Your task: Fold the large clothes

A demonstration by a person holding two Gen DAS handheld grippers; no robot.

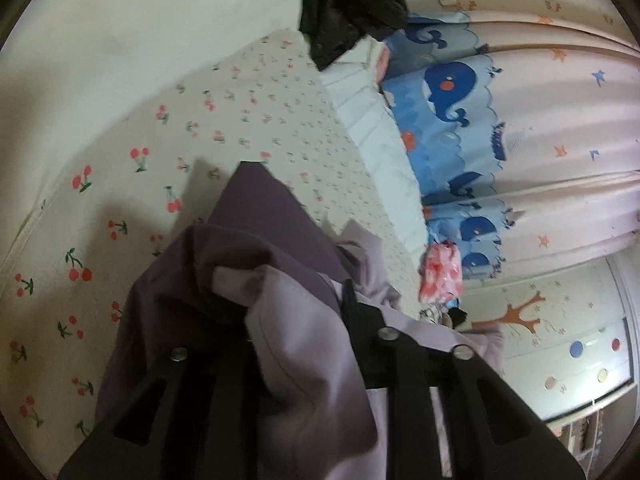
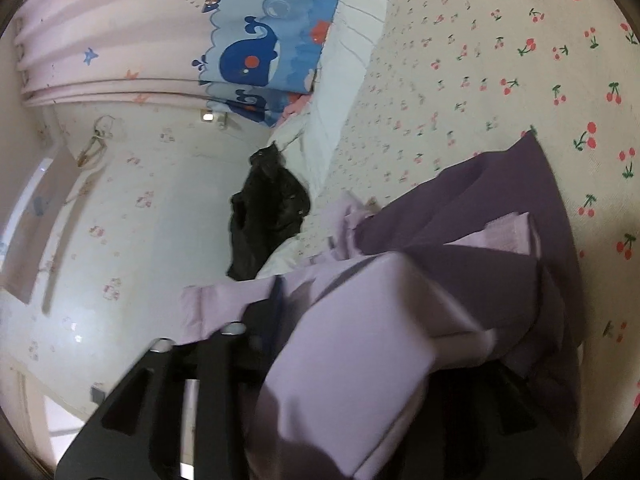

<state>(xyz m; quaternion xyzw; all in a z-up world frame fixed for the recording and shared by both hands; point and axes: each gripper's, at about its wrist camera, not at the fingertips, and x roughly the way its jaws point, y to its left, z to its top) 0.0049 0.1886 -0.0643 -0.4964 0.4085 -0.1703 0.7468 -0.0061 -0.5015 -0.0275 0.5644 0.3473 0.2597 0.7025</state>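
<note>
The purple garment (image 1: 280,312) lies bunched, dark and pale lilac folds, at lower centre on the cherry-print bed (image 1: 120,168); it drapes over both grippers' fingers, so their state I cannot tell.

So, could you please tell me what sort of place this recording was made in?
Most likely a child's bedroom: a bed with a cherry-print sheet, a whale-and-star curtain beside it, and cartoon-patterned wallpaper.
</note>
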